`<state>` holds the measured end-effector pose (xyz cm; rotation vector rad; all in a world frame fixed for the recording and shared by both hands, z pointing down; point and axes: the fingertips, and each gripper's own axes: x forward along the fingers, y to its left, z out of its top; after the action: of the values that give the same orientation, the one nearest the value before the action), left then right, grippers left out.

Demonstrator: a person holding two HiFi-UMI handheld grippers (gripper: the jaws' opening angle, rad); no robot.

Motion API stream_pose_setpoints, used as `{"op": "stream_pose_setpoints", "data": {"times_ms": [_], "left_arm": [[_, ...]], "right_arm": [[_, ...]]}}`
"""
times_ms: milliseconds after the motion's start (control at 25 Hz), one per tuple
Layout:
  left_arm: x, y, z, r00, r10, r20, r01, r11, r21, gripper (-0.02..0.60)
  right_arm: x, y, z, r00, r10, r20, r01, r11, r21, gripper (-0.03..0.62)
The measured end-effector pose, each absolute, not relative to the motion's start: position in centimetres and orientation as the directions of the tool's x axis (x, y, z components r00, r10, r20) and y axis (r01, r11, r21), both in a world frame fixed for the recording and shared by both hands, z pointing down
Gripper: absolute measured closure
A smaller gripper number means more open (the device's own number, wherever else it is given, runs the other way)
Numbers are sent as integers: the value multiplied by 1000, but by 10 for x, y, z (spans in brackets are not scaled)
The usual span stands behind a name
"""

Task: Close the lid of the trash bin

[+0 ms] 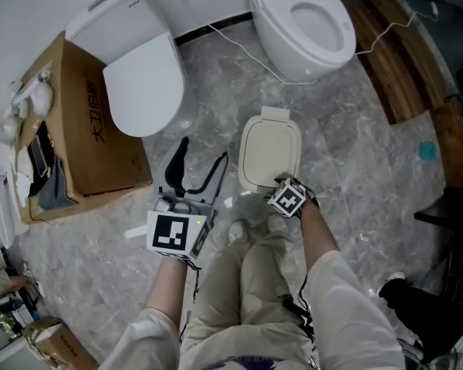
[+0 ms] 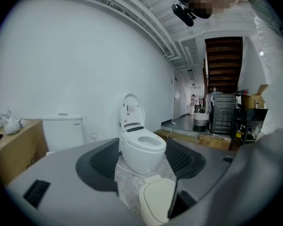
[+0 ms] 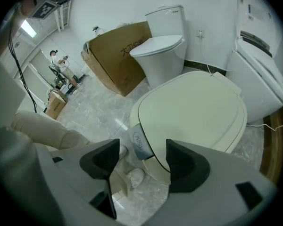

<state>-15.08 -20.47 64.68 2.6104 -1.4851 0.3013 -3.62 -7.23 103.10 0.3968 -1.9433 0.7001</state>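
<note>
**A:** In the head view, where is the trash bin (image 1: 256,182)?

**B:** It's out on the grey floor (image 1: 355,153), in front of two toilets. Its cream lid (image 1: 270,143) lies flat over the body, so I'd judge the closing done or very nearly done. The right gripper (image 1: 284,187) points steeply down at the bin's near edge, probably to press the front home. The left gripper (image 1: 204,154) is held off to the side over bare floor, out of the way.

**A:** Is anything crowding it?

**B:** There's a cardboard box (image 1: 77,129) and a closed toilet (image 1: 143,79) to the left. An open smart toilet (image 1: 302,21) stands behind, with a white cable (image 1: 239,45) trailing over the floor, and there are wooden boards (image 1: 401,52) to the right. None of them touch the bin.

**A:** And the left gripper view?

**B:** The jaws are wide apart with nothing between them. Past them stands the smart toilet, and the lid shows lower down, clear of both pads.

**A:** The right gripper view?

**B:** The jaws are apart here too, gripping nothing. Just beyond their tips is the grey PUSH latch (image 3: 138,144) at the lid's front edge. I can't tell whether a tip touches it. The person's shoes (image 3: 134,177) are on the floor below, near the bin's foot. If the latch hasn't caught, a gentle downward press should seat it.
</note>
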Motion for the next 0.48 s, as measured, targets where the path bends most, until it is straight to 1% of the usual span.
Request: {"op": "stream_pose_setpoints", "data": {"times_ms": [40, 120, 160, 200, 280, 360, 480], "left_arm": [[-150, -205, 645, 498, -836, 230, -860, -511, 6, 281], [-150, -205, 636, 501, -835, 229, -858, -513, 10, 281], [-150, -205, 630, 502, -835, 227, -858, -513, 12, 281], [-150, -205, 621, 502, -835, 225, -859, -512, 15, 281], [-149, -204, 598, 502, -838, 215, -861, -508, 30, 281], [-149, -202, 572, 498, -845, 196, -865, -500, 42, 281], [-144, -193, 534, 498, -845, 195, -866, -495, 67, 281]], "right_arm": [[-37, -70, 1030, -450, 42, 892, -550, 774, -314, 270], [-41, -57, 1024, -444, 107, 890, -551, 751, -365, 229], [-45, -53, 1016, -450, 122, 885, -552, 741, -383, 221], [-49, -53, 1004, -464, 111, 879, -553, 739, -385, 220], [-59, -66, 968, -507, 19, 862, -568, 745, -350, 214], [-60, -83, 916, -542, -110, 833, -619, 723, -307, 214], [-46, -106, 816, -562, -313, 766, -727, 629, -277, 214]]}}
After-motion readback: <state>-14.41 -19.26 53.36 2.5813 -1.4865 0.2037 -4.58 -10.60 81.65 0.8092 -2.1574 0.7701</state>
